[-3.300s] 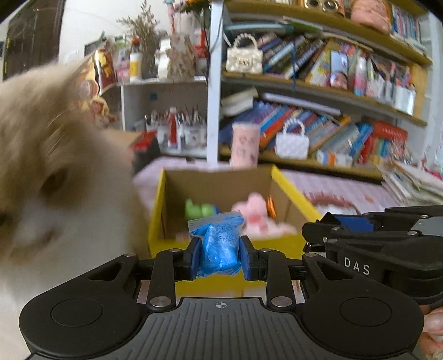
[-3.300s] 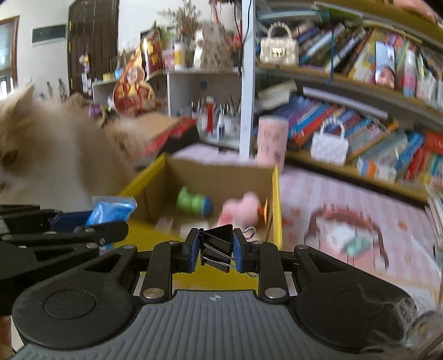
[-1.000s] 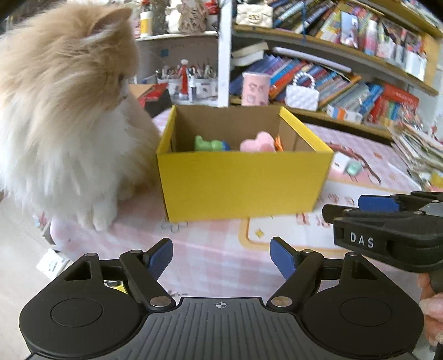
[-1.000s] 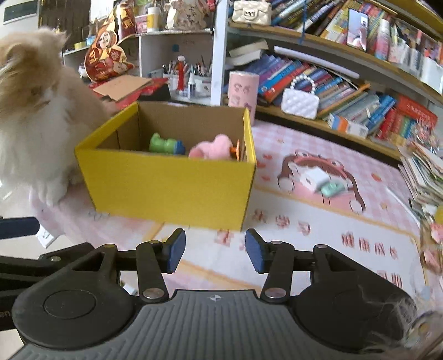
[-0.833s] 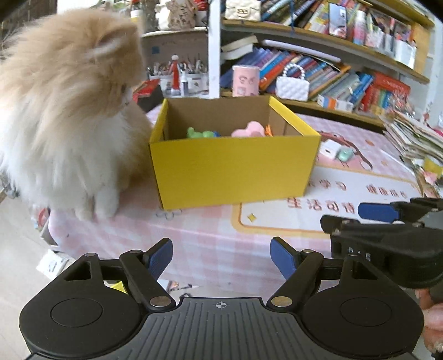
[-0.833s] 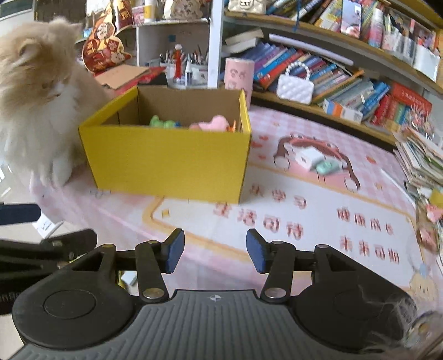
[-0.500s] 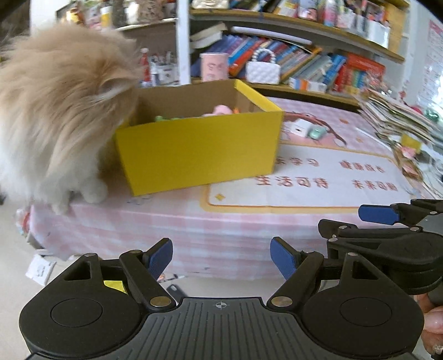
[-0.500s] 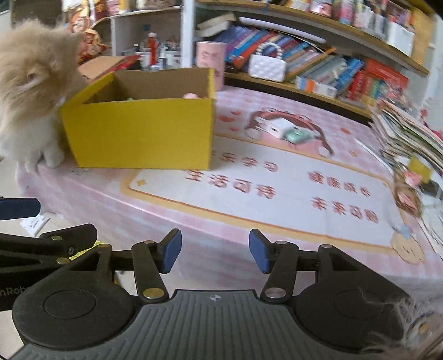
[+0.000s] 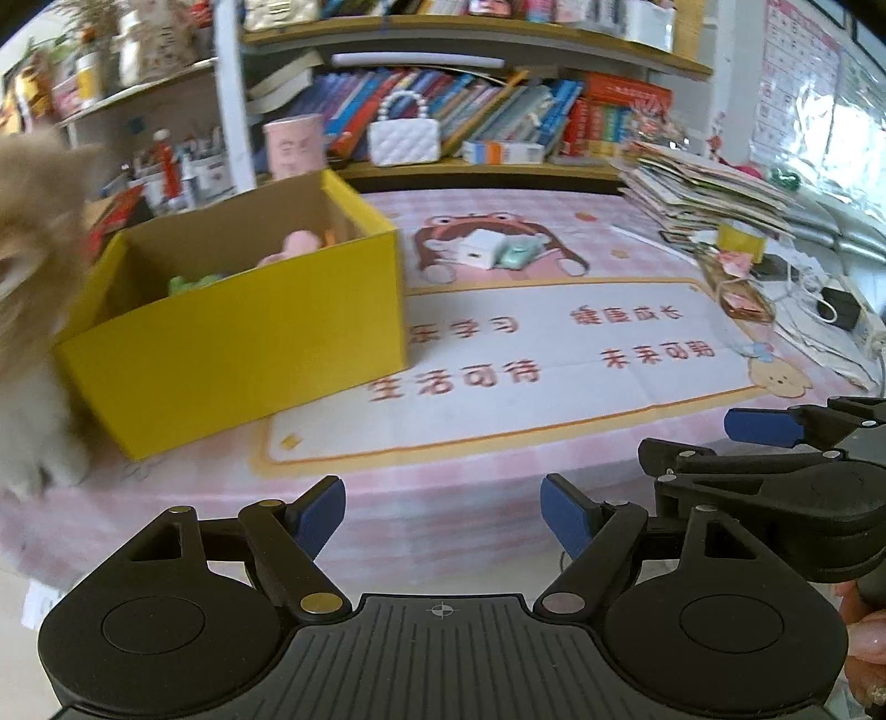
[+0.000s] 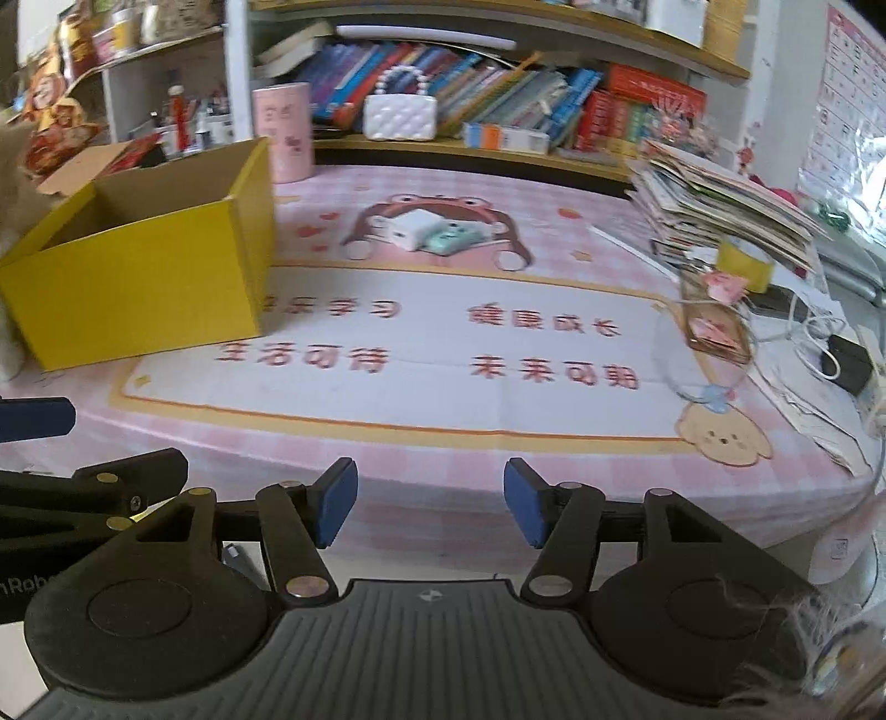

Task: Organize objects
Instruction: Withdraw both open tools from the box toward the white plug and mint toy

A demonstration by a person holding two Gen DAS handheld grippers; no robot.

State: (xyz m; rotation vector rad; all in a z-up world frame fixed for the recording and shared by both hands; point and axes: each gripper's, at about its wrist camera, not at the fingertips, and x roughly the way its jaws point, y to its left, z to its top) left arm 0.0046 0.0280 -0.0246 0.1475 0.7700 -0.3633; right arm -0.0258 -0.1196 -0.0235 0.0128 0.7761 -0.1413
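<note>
Pretty cluttered room. Wooden shelves (image 10: 554, 33) run along the back wall, crammed with colourful books (image 10: 498, 99). A white post (image 9: 232, 94) splits them from a smaller white shelf unit (image 9: 138, 111) on the left, loaded with jars and pens. The table (image 10: 443, 183) has a pink checked cloth. Daylight comes in from the right, where a chart (image 9: 803, 72) hangs on the wall.

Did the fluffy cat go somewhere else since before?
Cannot tell. The cat sits left of the yellow box as before; the cameras swung right, pushing it to the picture's edge.
</note>
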